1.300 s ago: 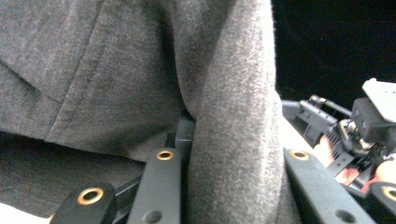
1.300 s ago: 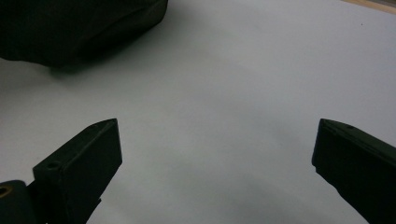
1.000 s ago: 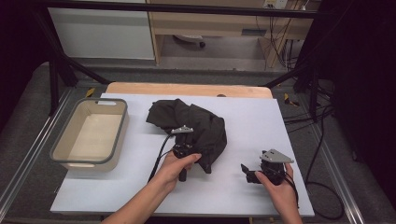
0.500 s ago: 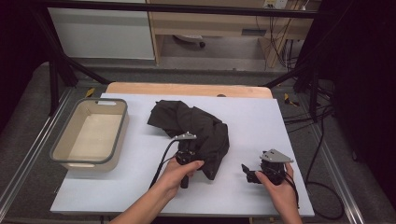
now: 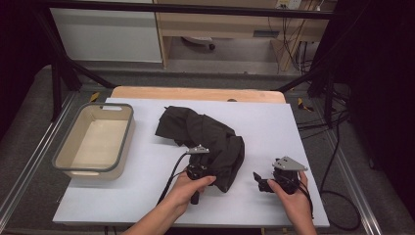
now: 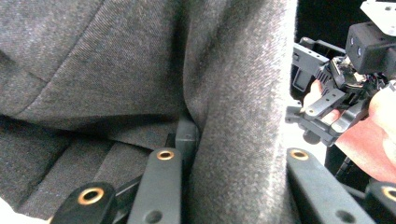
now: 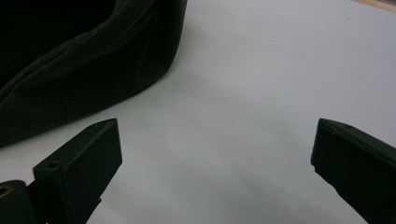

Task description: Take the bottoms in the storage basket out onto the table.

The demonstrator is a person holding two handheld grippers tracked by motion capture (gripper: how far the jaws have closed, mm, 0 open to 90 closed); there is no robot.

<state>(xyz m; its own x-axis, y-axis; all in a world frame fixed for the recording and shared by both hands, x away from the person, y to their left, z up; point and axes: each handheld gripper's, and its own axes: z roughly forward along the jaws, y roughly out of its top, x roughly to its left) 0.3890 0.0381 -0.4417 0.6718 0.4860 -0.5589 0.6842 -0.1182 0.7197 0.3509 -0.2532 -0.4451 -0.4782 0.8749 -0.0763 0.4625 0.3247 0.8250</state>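
A dark grey cloth (image 5: 205, 132) lies crumpled in the middle of the white table (image 5: 147, 196). My left gripper (image 5: 214, 172) is at the cloth's near edge, held by a hand from below. In the left gripper view its jaws (image 6: 233, 163) are shut on a thick fold of the cloth (image 6: 116, 70). My right gripper (image 5: 262, 181) rests in the other hand to the right of the cloth, a short gap away. Its jaws (image 7: 215, 149) stand open over bare table, with the cloth's edge (image 7: 70, 60) at the upper left. The left gripper view also catches the right gripper (image 6: 327, 93).
A beige bin with a grey rim (image 5: 90, 172) sits at the table's left side with nothing in it. A wooden board edge (image 5: 195, 93) runs along the far side. Black frame bars and cables (image 5: 337, 132) flank the table.
The left hand has drawn slightly right and toward the near edge, dragging the cloth's near fold with it. The right hand has stayed put.
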